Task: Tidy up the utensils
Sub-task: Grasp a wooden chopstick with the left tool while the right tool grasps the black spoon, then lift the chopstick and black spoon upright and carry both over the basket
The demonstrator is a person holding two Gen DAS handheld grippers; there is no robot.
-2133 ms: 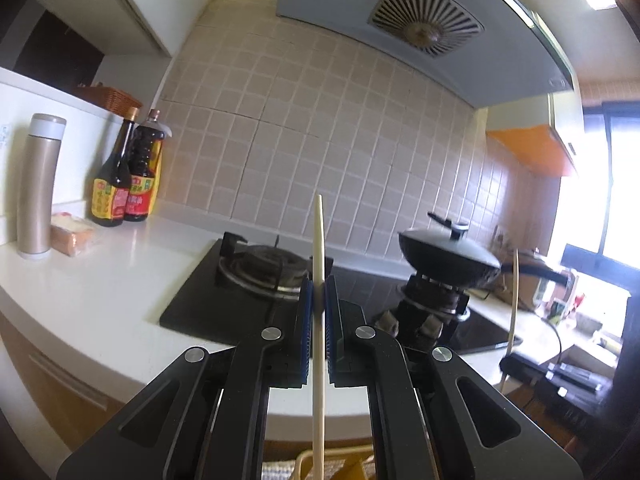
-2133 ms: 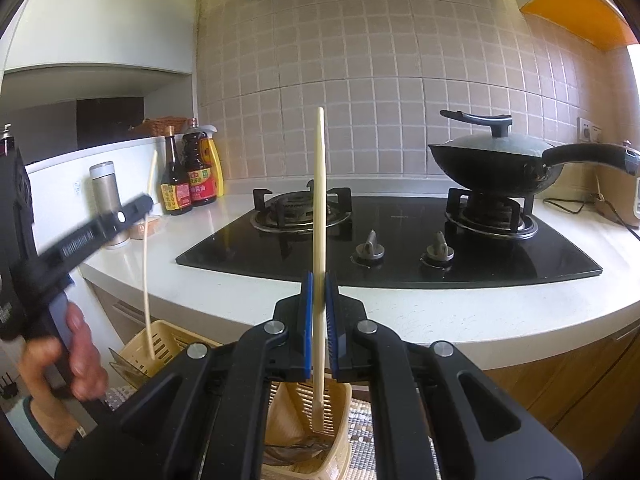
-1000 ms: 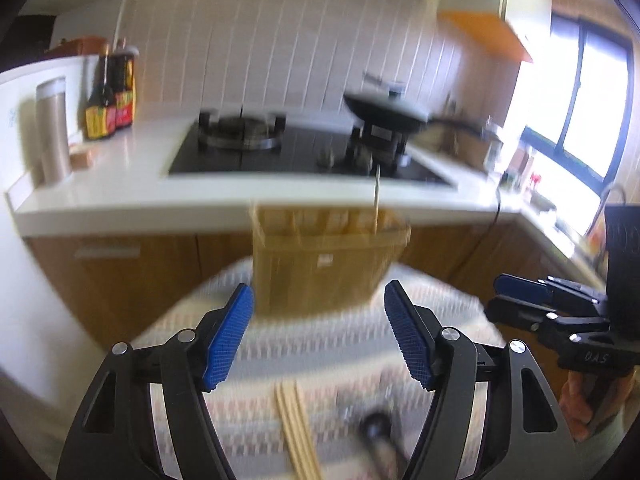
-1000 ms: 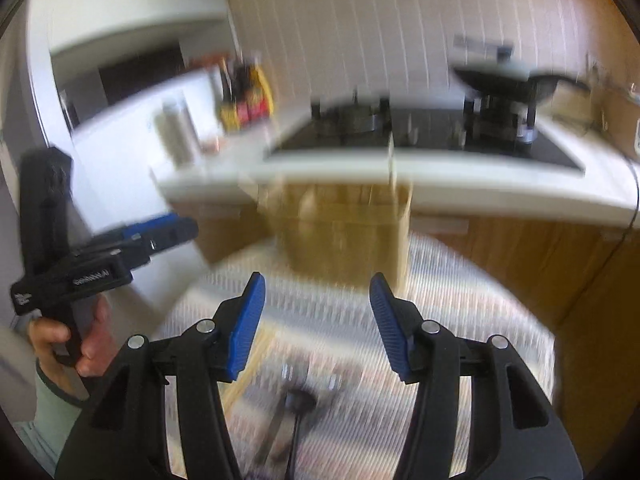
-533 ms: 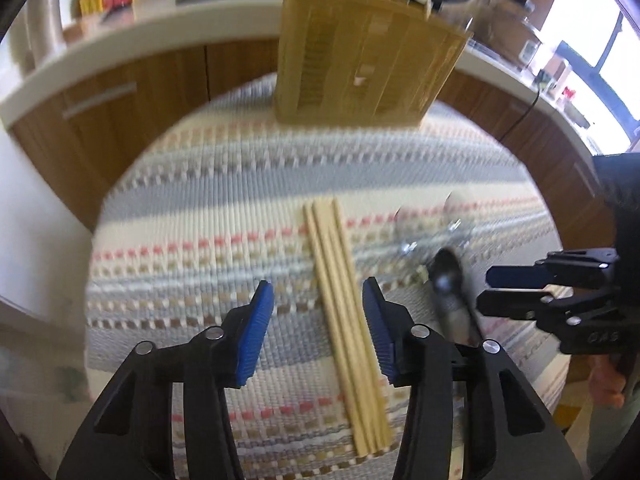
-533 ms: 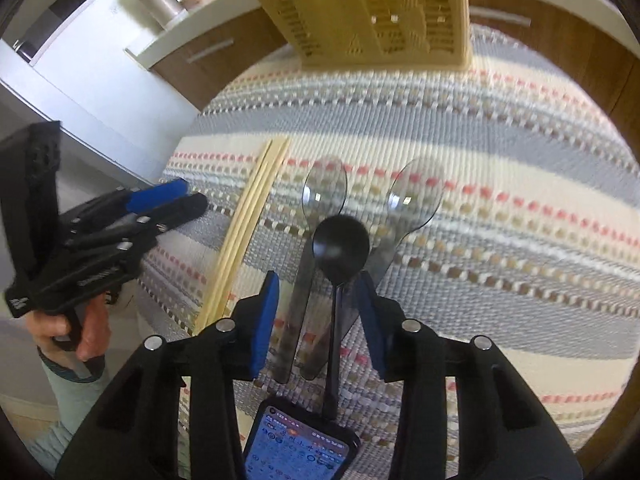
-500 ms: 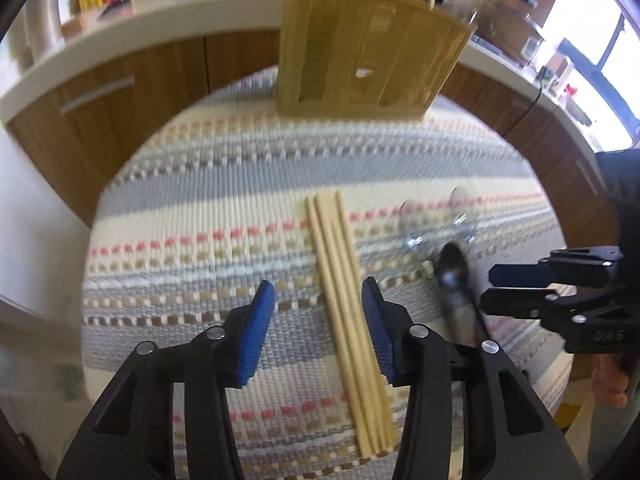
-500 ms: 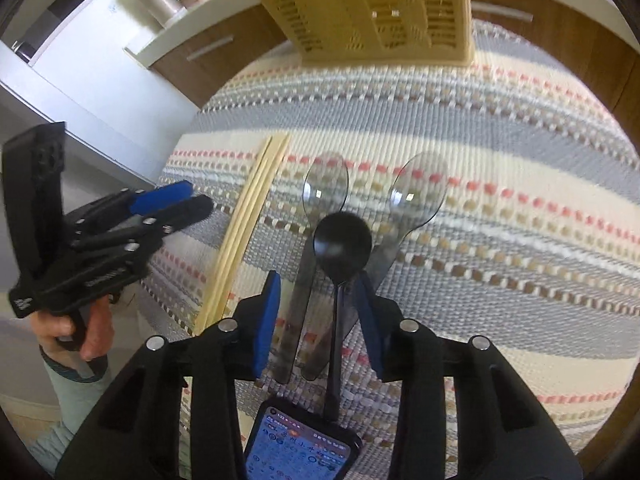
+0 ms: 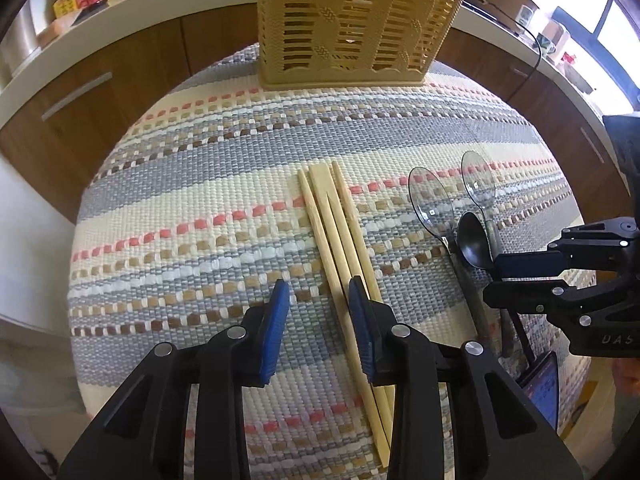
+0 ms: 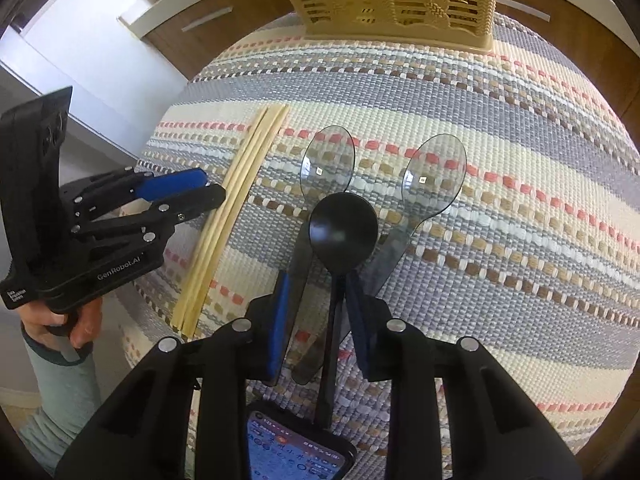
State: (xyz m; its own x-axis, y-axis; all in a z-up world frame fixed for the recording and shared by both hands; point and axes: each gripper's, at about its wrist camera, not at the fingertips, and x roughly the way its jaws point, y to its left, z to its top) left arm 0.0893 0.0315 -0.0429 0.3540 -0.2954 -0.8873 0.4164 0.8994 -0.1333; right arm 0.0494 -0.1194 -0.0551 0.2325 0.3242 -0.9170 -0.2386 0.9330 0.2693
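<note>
A bundle of wooden chopsticks (image 9: pixel 336 236) lies on the striped woven mat (image 9: pixel 180 216). My left gripper (image 9: pixel 318 292) points down over their middle. Its jaws are closing, with one or two sticks between the blue pads and no squeeze visible. A black spoon (image 10: pixel 344 228) lies between two clear spoons (image 10: pixel 328 160), (image 10: pixel 436 172). My right gripper (image 10: pixel 318 284) straddles the black spoon's handle. Its jaws are closing too, and the pads stand just clear of the handle. The tan slotted utensil basket (image 9: pixel 360 20) stands at the mat's far edge.
A phone with a lit screen (image 10: pixel 296 452) lies under the spoon handles at the near edge. Wooden cabinet fronts (image 9: pixel 120 76) and a white counter curve behind the basket. A hand in a green sleeve (image 10: pixel 76 328) holds the left gripper.
Both grippers held upright chopsticks above the basket two seconds ago. They have since let go, dropped to the mat and tilted downward. Their jaws have narrowed over the chopsticks and the black spoon.
</note>
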